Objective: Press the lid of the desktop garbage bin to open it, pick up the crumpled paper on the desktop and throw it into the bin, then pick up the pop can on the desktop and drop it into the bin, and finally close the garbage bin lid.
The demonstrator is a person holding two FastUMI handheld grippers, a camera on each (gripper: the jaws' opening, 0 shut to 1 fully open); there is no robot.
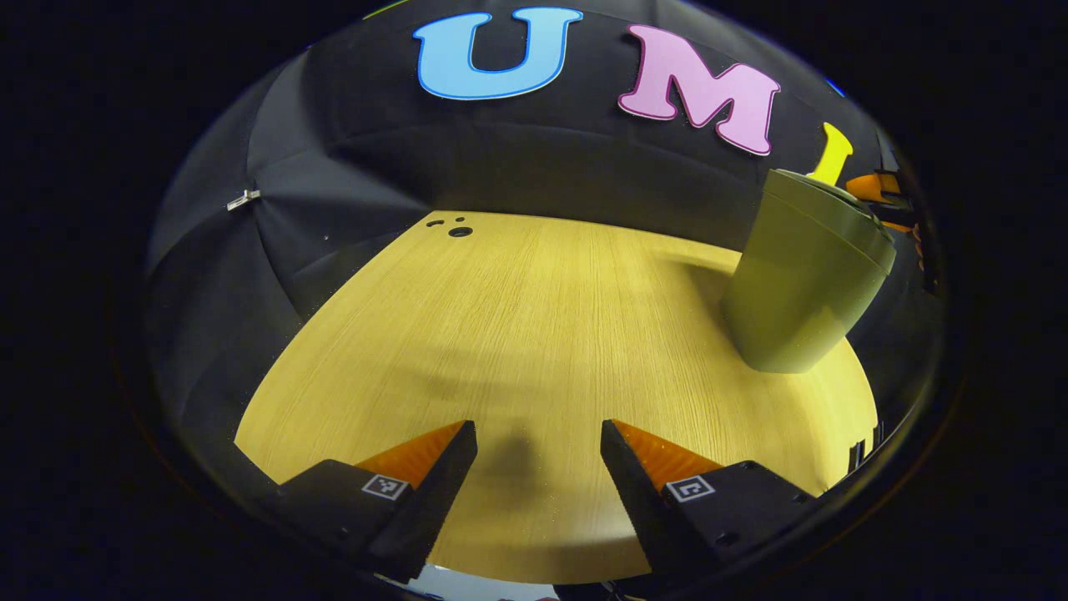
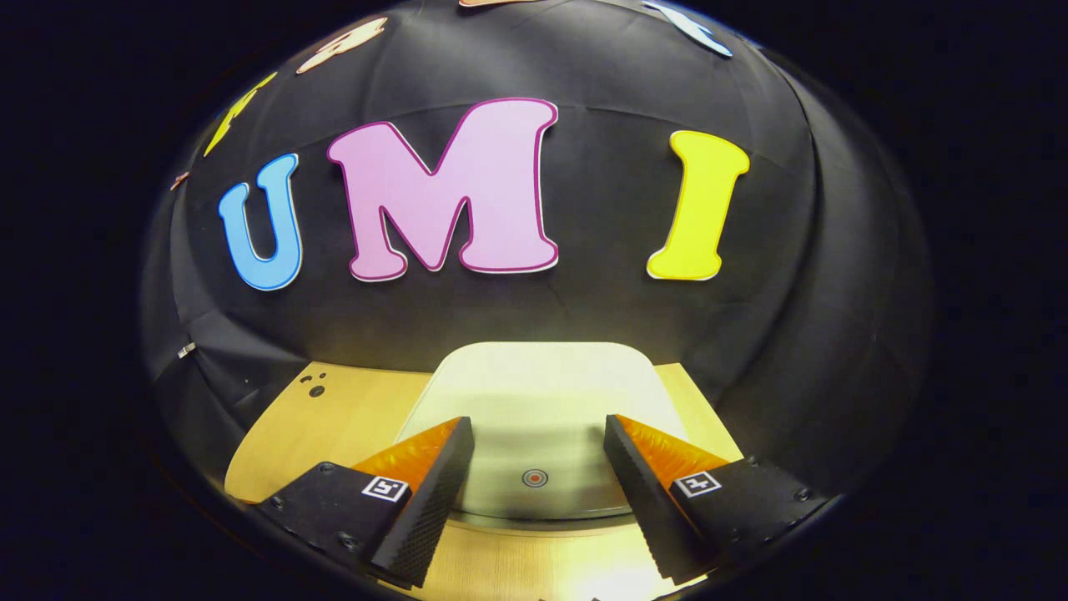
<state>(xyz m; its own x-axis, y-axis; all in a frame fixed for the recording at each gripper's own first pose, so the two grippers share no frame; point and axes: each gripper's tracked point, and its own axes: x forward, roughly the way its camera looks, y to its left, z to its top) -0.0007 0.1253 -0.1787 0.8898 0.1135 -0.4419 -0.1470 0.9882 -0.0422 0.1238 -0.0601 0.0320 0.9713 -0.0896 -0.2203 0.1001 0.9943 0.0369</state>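
In the left gripper view the pale green garbage bin (image 1: pixel 805 280) stands at the right on the wooden table (image 1: pixel 517 334), its lid (image 1: pixel 826 204) down. My left gripper (image 1: pixel 538 442) hovers open over bare wood, well to the bin's left. In the right gripper view I look down on the bin's closed lid (image 2: pixel 538 392), which has a small round mark (image 2: pixel 535 477) near its front edge. My right gripper (image 2: pixel 538 442) hangs open just above that lid, a finger on each side of the mark. Behind the bin in the left gripper view part of the other gripper (image 1: pixel 880 192) peeks out.
The wooden table (image 2: pixel 334 426) ends at the black cloth wall behind and on both sides. Small dark holes (image 1: pixel 459 230) sit near the table's far left corner. A small white clip (image 1: pixel 243 199) hangs on the cloth at left.
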